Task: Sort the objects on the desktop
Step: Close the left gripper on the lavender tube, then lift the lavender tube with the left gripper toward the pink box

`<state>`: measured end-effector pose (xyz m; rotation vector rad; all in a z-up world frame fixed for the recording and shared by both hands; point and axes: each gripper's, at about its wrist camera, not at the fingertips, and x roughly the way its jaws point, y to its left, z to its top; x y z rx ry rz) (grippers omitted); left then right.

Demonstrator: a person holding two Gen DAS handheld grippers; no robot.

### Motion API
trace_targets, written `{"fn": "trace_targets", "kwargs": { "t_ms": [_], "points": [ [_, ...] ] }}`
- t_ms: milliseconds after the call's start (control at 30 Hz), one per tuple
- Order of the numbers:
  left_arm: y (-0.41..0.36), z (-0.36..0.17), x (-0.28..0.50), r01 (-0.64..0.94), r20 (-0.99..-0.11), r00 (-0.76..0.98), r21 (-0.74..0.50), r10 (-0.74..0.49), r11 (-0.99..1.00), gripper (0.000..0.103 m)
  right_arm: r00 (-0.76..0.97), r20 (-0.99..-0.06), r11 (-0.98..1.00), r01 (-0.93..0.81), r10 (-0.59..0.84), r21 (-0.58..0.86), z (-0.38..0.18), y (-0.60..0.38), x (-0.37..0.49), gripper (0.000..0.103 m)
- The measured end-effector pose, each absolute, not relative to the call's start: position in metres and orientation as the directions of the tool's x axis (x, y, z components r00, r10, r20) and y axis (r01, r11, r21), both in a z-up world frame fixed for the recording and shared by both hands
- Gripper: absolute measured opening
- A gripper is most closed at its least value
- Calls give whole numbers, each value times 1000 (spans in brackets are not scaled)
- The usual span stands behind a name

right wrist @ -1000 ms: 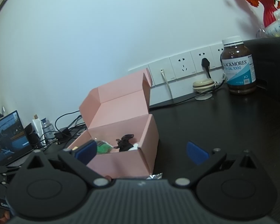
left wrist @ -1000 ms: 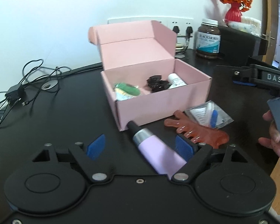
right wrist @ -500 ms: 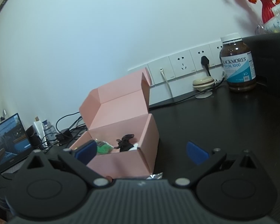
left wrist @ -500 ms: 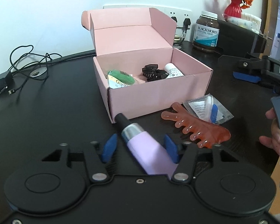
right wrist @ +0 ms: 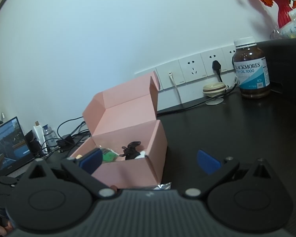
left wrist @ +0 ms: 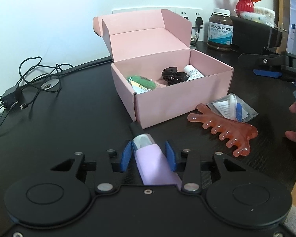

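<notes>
left gripper (left wrist: 148, 154) has its blue pads pinched onto the lilac tube (left wrist: 155, 163) lying on the black desk (left wrist: 69, 118) just in front of the pink box (left wrist: 179, 106), orange comb (left wrist: 225, 129) off to the side, while the right gripper (right wrist: 149, 160) hangs spread wide, holding nothing

The left gripper (left wrist: 148, 155) is sitting low in the centre of its frame, its blue pads pressing against both sides of a lilac tube (left wrist: 155, 162). The right gripper (right wrist: 150, 160) is holding its fingers spread wide apart, gripping nothing, at the lower middle of its frame.
</notes>
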<state>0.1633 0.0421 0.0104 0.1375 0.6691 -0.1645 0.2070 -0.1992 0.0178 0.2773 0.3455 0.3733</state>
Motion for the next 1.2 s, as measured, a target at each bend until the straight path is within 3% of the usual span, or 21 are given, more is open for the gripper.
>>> {"fn": "trace_targets", "kwargs": {
  "t_ms": [267, 867, 1200],
  "points": [
    [41, 10, 158, 223, -609, 785, 108, -112, 969, 31, 874, -278, 896, -305, 398, 324, 17, -199, 208, 102],
    [45, 8, 158, 238, -610, 780, 87, -137, 967, 30, 872, -277, 890, -305, 404, 338, 18, -202, 208, 102],
    [44, 19, 147, 241, -535, 832, 115, -144, 964, 29, 872, -276, 890, -306, 405, 339, 18, -202, 207, 102]
  ]
}}
